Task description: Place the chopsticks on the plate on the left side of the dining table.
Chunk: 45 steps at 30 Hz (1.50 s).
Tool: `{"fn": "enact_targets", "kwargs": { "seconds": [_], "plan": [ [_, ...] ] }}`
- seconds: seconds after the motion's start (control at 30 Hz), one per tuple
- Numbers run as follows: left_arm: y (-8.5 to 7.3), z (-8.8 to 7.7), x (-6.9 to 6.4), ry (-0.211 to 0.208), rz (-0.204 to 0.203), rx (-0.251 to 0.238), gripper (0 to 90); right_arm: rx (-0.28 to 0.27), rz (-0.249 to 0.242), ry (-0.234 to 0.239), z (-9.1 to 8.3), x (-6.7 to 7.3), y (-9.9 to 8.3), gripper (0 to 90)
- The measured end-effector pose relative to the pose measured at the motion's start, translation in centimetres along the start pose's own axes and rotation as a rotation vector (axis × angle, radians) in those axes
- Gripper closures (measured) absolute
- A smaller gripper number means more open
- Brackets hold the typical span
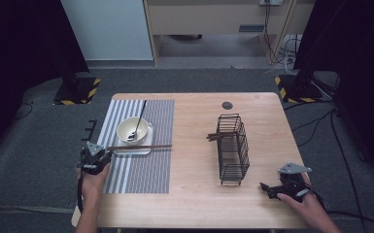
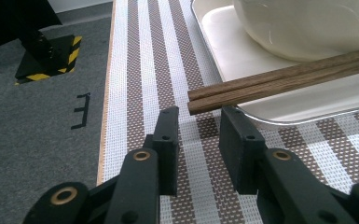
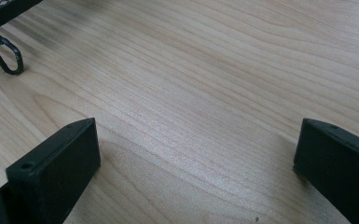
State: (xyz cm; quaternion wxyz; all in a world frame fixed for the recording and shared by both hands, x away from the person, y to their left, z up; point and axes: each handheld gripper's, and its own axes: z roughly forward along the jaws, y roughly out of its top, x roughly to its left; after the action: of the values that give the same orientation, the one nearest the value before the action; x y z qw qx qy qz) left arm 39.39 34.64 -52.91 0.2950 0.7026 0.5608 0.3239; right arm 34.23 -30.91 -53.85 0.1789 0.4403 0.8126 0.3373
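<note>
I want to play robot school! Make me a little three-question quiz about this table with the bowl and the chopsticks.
1. True or false: the left gripper has its jaws clamped on the chopsticks.
2. What lies inside the bowl? A) a spoon B) an apple C) a cup
3. Fill in: the right gripper rests on the bare ____ near the black wire rack.

Key
1. False: the jaws stand a little apart, just short of the chopstick ends, which rest on the white tray.
2. A: a dark spoon leans in it.
3. Table, with the jaws wide open.
</note>
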Motion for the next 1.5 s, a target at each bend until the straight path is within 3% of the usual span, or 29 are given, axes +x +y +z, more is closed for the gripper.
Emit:
{"fn": "enact_targets", "kwargs": {
  "seconds": [0.6, 1.0, 1.1, 1.13, 1.23, 1.5],
  "plan": [
    [0.1, 0.2, 0.1, -0.001, 0.019, -0.015, 65.8, 0.000, 0.000, 0.000, 0.0, 0.0, 0.0, 0.2],
    [0.1, -0.6, -0.1, -0.014, 0.002, -0.031, 60.2, 0.000, 0.000, 0.000, 0.0, 0.0, 0.0, 0.2],
    [0.1, -1.2, -0.1, -0.044, -0.013, -0.050, 49.0, 0.000, 0.000, 0.000, 0.0, 0.0, 0.0, 0.2],
    [0.2, -1.4, -0.1, -0.056, -0.016, -0.053, 49.0, 0.000, 0.000, 0.000, 0.0, 0.0, 0.0, 0.2],
    [0.4, -2.0, -0.4, -0.086, -0.027, -0.079, 34.9, 0.000, 0.000, 0.000, 0.0, 0.0, 0.0, 0.2],
    [1.2, -2.2, -2.3, -0.184, 0.000, -0.088, 20.4, 0.000, 0.000, 0.000, 0.0, 0.0, 0.0, 0.2]
  ]
}}
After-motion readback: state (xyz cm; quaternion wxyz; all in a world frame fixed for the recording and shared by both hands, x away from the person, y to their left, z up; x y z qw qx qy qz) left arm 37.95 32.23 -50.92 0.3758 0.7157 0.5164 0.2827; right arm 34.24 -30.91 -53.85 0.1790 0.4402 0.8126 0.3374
